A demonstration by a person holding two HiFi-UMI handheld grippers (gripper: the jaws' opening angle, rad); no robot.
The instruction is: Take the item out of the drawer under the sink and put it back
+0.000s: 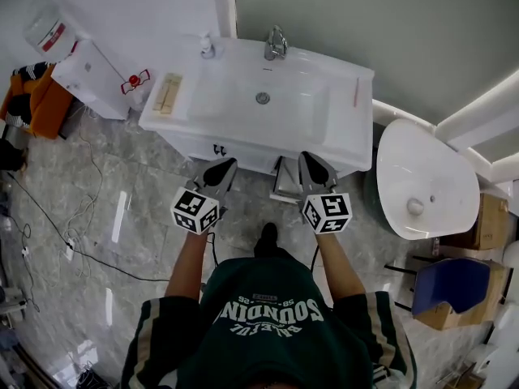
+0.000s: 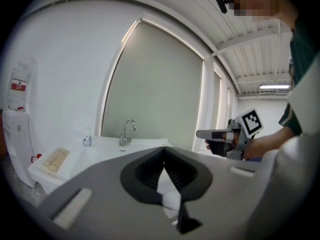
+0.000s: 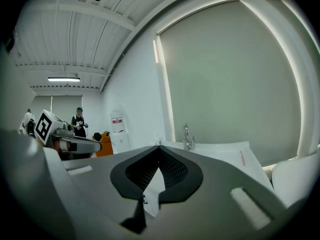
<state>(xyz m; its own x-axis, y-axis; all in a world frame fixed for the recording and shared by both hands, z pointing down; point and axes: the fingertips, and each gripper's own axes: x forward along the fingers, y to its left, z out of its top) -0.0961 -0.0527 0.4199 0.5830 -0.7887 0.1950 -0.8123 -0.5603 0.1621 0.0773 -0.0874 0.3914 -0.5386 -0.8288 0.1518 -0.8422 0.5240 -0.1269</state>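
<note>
Left gripper [image 1: 220, 171]: fingers pressed together, nothing between. Right gripper [image 1: 315, 168]: fingers likewise together, empty. Both near cabinet front [image 1: 247, 156] under sink [image 1: 243, 71], frame centre. Item hidden.

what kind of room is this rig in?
Probably a bathroom mock-up inside a lab or workshop. There is a white vanity sink with a faucet and a toilet beside it. The loose cables on the tiled floor suggest a test set rather than a home.
</note>
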